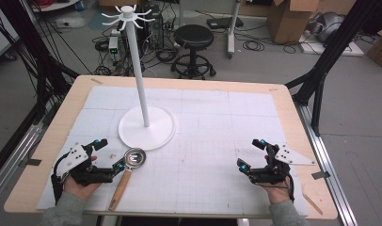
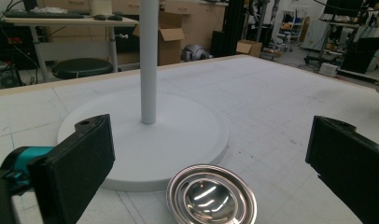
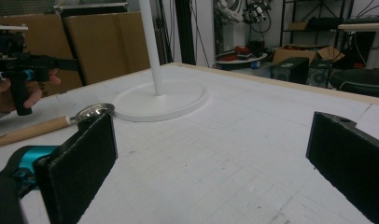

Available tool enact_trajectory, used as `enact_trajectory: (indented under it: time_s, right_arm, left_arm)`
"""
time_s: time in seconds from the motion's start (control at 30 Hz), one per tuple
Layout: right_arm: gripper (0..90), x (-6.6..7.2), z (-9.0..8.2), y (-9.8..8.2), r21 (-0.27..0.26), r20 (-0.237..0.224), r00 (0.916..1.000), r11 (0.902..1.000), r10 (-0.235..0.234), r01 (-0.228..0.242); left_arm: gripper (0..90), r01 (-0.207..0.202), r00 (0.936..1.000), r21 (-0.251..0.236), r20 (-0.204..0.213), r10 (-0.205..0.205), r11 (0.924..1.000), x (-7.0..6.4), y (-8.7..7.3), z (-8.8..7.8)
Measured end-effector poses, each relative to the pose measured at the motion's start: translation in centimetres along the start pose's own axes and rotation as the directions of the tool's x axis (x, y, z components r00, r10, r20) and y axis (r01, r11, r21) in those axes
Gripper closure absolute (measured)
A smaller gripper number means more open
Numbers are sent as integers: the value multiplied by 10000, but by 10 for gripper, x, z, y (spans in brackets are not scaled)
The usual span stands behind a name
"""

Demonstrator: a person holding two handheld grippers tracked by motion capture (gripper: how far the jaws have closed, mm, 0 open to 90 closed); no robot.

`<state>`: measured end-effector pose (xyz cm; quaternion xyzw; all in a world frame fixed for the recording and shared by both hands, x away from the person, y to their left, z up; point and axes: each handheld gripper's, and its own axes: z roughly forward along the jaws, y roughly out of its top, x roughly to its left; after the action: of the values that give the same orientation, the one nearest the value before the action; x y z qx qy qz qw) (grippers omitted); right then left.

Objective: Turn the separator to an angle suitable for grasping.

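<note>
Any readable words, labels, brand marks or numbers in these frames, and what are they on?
None can be read.
White mat: a faint printed grid, no figures legible.
Ladle, metal bowl and wooden handle: no mark visible.
White stand: plain.
Left gripper and right gripper: no lettering visible.
Cardboard boxes behind the table: any print too blurred to read.

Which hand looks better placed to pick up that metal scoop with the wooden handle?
The left. The left gripper sits right beside the scoop, jaws open, its bowl just ahead between them. The right gripper is open too, but far across the table.
</note>
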<state>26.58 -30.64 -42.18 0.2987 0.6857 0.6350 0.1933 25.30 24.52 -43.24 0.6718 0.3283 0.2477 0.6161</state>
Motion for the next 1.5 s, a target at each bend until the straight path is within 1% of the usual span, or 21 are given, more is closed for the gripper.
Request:
enact_trajectory:
  time_s: [0.13, 0.23, 0.3, 0.43, 0.57, 0.73, 0.77, 0.8, 0.87, 0.93, 0.97, 1.0, 1.03, 1.1, 1.13, 1.17, 1.2, 1.27, 1.33, 1.4, 1.5]
  right_arm:
    - [11, 0, 0, 0, 56, -29, 10000, 10000, 47, -47]
    - [11, 1, 1, -1, 136, -78, 10000, 9999, 23, -22]
    - [11, 0, 2, -1, 149, -141, 9999, 9999, 6, -4]
    - [11, 1, 2, -1, 205, -154, 9999, 9998, 71, -68]
    - [11, 1, 2, -2, 294, -220, 9997, 9996, 50, -44]
    - [11, 1, 2, -2, 302, -291, 9996, 9995, 27, -18]
    - [11, 1, 1, -2, 320, -278, 9996, 9995, 51, -42]
    - [11, 1, 2, -2, 306, -257, 9997, 9995, 58, -50]
    - [11, 1, 2, -2, 290, -273, 9996, 9996, 38, -30]
    - [11, 1, 2, -2, 307, -289, 9996, 9995, 64, -55]
    - [11, 1, 2, -2, 285, -279, 9996, 9996, 51, -43]
    - [11, 1, 2, -2, 304, -292, 9995, 9995, 90, -82]
    - [11, 1, 2, -2, 304, -292, 9995, 9995, 90, -82]
    - [11, 1, 3, -2, 322, -297, 9995, 9994, 93, -83]
    - [11, 1, 3, -2, 322, -297, 9995, 9994, 93, -83]
    - [11, 1, 3, -2, 351, -283, 9996, 9994, 75, -65]
    - [11, 1, 3, -2, 362, -286, 9996, 9993, 69, -59]
    - [11, 2, 3, -2, 366, -306, 9995, 9993, 116, -105]
    - [11, 1, 3, -2, 363, -316, 9994, 9993, 117, -105]
    - [11, 2, 3, -3, 400, -327, 9994, 9991, 131, -118]
    - [11, 2, 4, -3, 419, -341, 9994, 9991, 97, -83]
  left_arm:
    - [17, 15, 10000, -18, 45, -15, 10000, 0, 0, 0]
    - [17, -1, 9999, 157, 156, -1, 9999, -1, 0, 1]
    - [17, -169, 9997, 161, 193, 165, 9997, -2, 0, 1]
    - [17, -439, 9978, 137, 510, 432, 9989, -4, 1, 0]
    - [31, -631, 9973, 349, 401, 617, 9974, -5, 3, -1]
    - [226, -827, 9958, 329, 431, 813, 9960, -6, 8, -8]
    - [276, -868, 9954, 349, 443, 852, 9956, -6, 8, -9]
    - [372, -945, 9947, 385, 437, 928, 9948, -6, 9, -10]
    - [463, -918, 9953, 528, 352, 900, 9944, -4, 9, -13]
    - [498, -906, 9957, 695, 246, 891, 9935, -4, 9, -14]
    - [538, -888, 9958, 750, 266, 871, 9932, -4, 8, -14]
    - [618, -933, 9955, 790, 229, 917, 9925, -5, 8, -14]
    - [618, -1088, 9940, 882, 194, 1075, 9901, -6, 9, -15]
    - [714, -1215, 9925, 990, 221, 1199, 9876, -7, 8, -15]
    - [714, -1252, 9921, 1095, 218, 1236, 9861, -8, 7, -16]
    - [783, -1246, 9921, 1208, 263, 1223, 9848, -9, 6, -17]
    - [783, -1305, 9913, 1330, 359, 1268, 9825, -9, 5, -18]
    - [848, -1500, 9884, 1562, 487, 1441, 9763, -10, 2, -21]
    - [887, -1549, 9874, 1682, 580, 1471, 9735, -10, 0, -23]
    - [896, -1461, 9884, 1923, 707, 1348, 9704, -11, -2, -24]
    - [897, -1477, 9878, 2027, 794, 1341, 9680, -11, -3, -25]
